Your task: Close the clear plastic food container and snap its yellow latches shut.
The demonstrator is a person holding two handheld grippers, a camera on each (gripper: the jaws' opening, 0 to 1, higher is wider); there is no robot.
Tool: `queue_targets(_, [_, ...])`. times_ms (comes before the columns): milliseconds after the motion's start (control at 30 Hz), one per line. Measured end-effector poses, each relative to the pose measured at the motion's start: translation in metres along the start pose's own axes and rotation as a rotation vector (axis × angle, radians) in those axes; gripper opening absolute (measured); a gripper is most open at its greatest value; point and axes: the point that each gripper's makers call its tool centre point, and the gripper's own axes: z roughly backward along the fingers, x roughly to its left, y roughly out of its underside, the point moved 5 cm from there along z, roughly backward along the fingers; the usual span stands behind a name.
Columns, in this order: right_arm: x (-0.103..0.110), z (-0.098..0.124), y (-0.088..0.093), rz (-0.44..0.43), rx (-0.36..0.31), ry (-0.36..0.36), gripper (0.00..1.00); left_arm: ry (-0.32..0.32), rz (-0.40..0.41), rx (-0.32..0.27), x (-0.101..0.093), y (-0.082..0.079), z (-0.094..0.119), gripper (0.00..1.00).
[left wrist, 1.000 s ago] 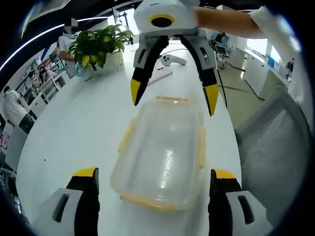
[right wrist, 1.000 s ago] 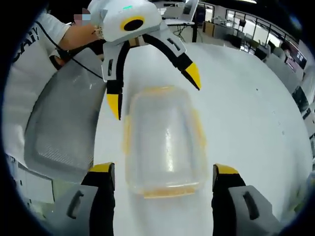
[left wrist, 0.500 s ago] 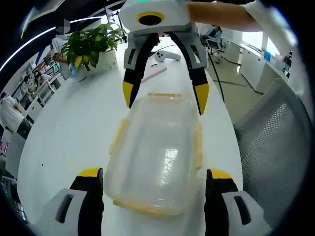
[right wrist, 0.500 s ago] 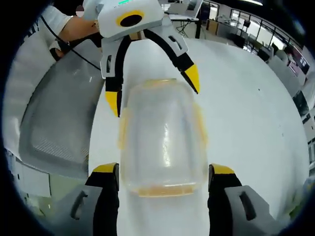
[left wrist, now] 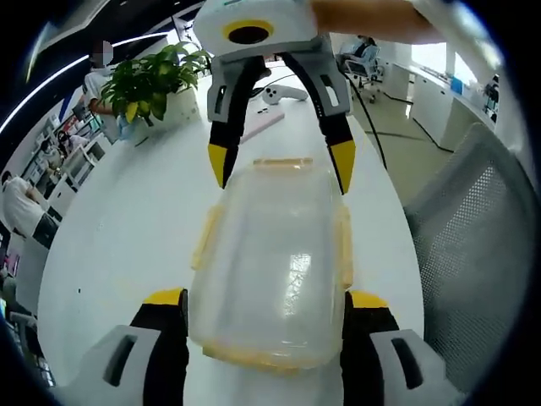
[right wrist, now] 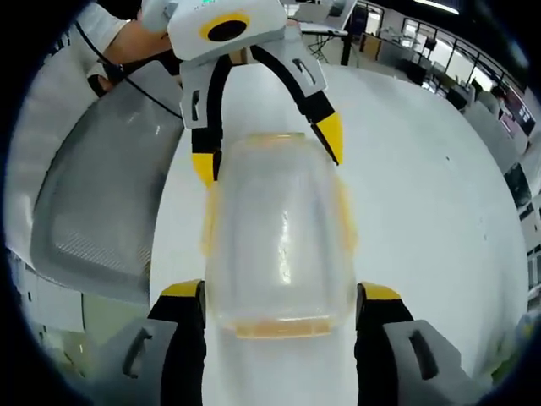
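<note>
White table (left wrist: 118, 220) was seen under the clear container (left wrist: 275, 262). It was framed by the left gripper (left wrist: 264, 298) at its near end and the right gripper (left wrist: 279, 161) at its far end, both spread wide, holding nothing.

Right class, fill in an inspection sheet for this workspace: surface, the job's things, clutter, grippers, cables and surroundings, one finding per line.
Surface: white table, bare around the work.
Job's things: clear plastic container lies flat with its lid on; yellow latches line its sides and ends; whether they are snapped I cannot tell.
Clutter: potted plant, white controller and a pink flat item at the far end.
Grippers: left gripper and right gripper, both open, straddle opposite ends of the container.
Cables: a dark cable hangs past the table's edge.
Surroundings: grey mesh chair; office desks beyond.
</note>
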Motion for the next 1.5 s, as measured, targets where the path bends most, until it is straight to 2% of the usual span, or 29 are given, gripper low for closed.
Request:
queue_targets(800, [0.001,-0.001,-0.002,0.008,0.025,0.0,0.69,0.012,0.012,-0.005,-0.001,0.001,-0.002,0.72])
queue_targets(1067, [0.001,-0.009,-0.014,0.014,0.018,-0.001,0.69,0.006,0.008,0.021,0.001,0.012,0.006,0.72])
queue_targets(1500, [0.006,-0.024,-0.041,0.043,0.023,-0.015,0.69,-0.012,0.028,0.031,0.0,0.037,0.025,0.72])
